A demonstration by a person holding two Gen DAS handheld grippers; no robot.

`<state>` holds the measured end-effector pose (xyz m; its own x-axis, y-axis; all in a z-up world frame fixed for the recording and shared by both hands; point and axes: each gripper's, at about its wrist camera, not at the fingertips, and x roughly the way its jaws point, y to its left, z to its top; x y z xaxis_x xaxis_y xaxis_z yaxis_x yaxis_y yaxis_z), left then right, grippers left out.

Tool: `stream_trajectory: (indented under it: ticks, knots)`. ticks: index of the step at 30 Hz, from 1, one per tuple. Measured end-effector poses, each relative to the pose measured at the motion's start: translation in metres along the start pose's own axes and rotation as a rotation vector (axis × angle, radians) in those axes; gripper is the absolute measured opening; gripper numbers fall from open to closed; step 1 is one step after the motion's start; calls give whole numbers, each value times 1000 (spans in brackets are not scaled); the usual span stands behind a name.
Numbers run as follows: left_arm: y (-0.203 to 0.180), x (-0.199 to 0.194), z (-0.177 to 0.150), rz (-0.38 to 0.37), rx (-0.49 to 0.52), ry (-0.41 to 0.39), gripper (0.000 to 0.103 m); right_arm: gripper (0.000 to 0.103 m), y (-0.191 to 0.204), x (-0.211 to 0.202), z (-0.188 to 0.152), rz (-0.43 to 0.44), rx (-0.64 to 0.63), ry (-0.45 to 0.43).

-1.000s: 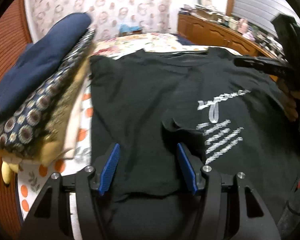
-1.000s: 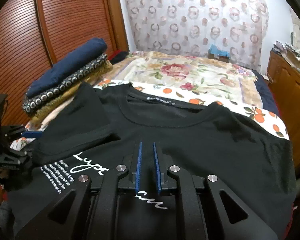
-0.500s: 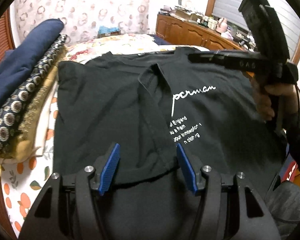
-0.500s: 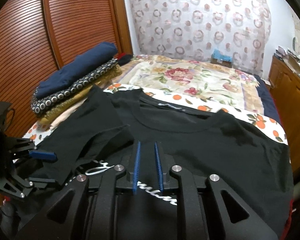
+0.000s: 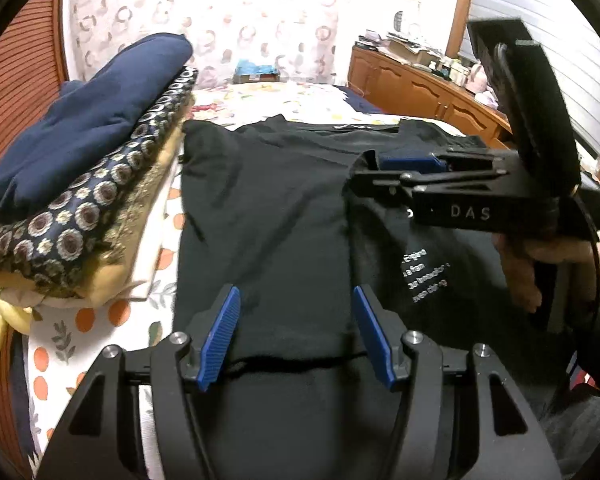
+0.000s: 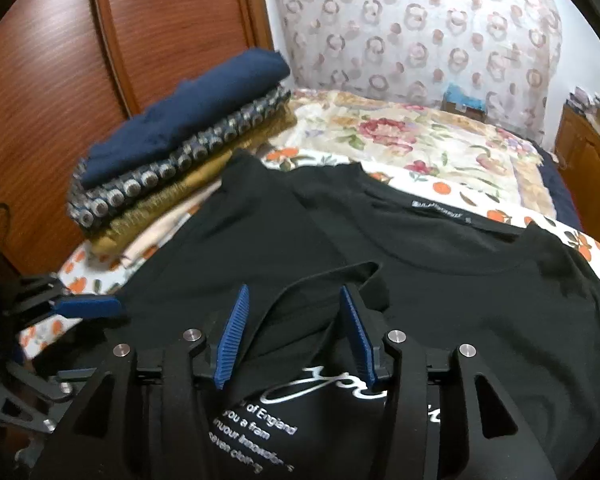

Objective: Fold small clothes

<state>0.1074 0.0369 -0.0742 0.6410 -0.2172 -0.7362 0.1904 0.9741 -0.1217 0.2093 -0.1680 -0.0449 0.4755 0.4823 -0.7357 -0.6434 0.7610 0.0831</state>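
A black T-shirt (image 5: pixel 268 240) with white lettering lies flat on the bed, its left side and sleeve (image 6: pixel 320 292) folded in over the chest. My left gripper (image 5: pixel 296 336) is open just above the shirt's near hem, and its pads press on nothing. My right gripper (image 6: pixel 294 332) hovers over the folded sleeve with its jaws opening. The sleeve cloth lies loose below and between the pads. In the left wrist view the right gripper (image 5: pixel 404 164) reaches in from the right, held by a hand (image 5: pixel 520 272). The left gripper's blue pad (image 6: pixel 88 306) shows at the left edge of the right wrist view.
A stack of folded clothes (image 5: pixel 84 168), navy on top, sits left of the shirt against a wooden wardrobe (image 6: pixel 60 80). The floral bedspread (image 6: pixel 420 144) stretches beyond the collar. A wooden dresser (image 5: pixel 420 88) with clutter stands at the right.
The right gripper moved left across the shirt and its jaws went from nearly shut to apart, leaving the sleeve fold lying on the chest. The left gripper stayed open.
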Motion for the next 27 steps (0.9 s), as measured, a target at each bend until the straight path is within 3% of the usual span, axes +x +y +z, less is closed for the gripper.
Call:
stream_trajectory:
  ticks: [10, 12, 14, 17, 27]
  knots:
    - [12, -2, -3, 0, -22, -9, 58, 46, 3, 18, -13, -14, 15, 66]
    - [12, -2, -3, 0, -22, -12, 58, 38, 5, 19, -15, -30, 0, 67]
    - [11, -2, -2, 1, -23, -18, 58, 17, 5, 17, -16, -30, -13, 67]
    - [12, -3, 0, 2, -27, -30, 58, 3, 3, 11, -19, -30, -15, 47]
    - [5, 4, 10, -7, -26, -45, 58, 3, -32, -33, -44, -56, 107, -5]
